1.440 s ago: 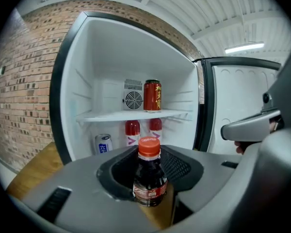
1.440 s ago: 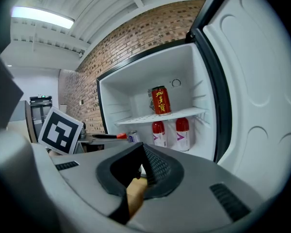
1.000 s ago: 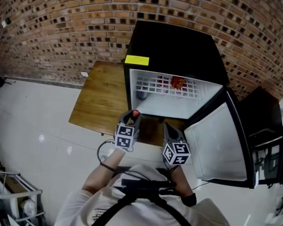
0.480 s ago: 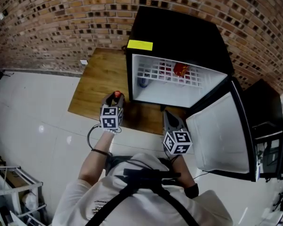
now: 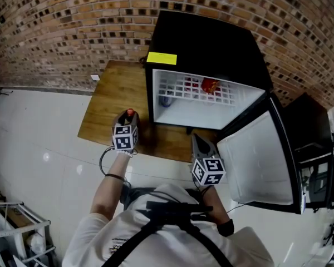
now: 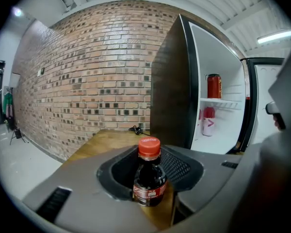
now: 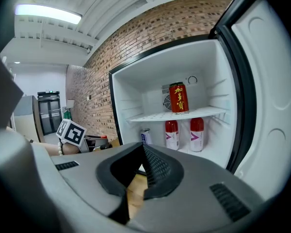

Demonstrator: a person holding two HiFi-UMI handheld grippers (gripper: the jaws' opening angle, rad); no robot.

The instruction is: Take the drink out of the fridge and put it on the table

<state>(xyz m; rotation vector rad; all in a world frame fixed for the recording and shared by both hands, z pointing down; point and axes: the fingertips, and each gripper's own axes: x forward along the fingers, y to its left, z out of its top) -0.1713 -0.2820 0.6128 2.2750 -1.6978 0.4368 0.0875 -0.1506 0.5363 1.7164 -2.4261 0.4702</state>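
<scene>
We hold the cola bottle [image 6: 149,178] upright in our left gripper [image 5: 128,119], its fingers clamped on the dark body below the red cap. The bottle is outside the fridge [image 5: 211,43], over the front part of the wooden bench [image 5: 108,102], just left of the open compartment. We cannot tell whether its base touches the wood.

Our right gripper [image 7: 141,155] points at the open fridge with its fingers together and nothing between them. The fridge door [image 5: 256,166] stands swung out to the right.

Inside, a red can [image 7: 178,97] stands on the wire shelf. Below it are two red-topped white bottles [image 7: 171,134] side by side, with a small can [image 7: 145,136] to their left.

A yellow label [image 5: 161,58] sits on the fridge's top front edge, and a brick wall [image 5: 72,21] runs behind the bench.
</scene>
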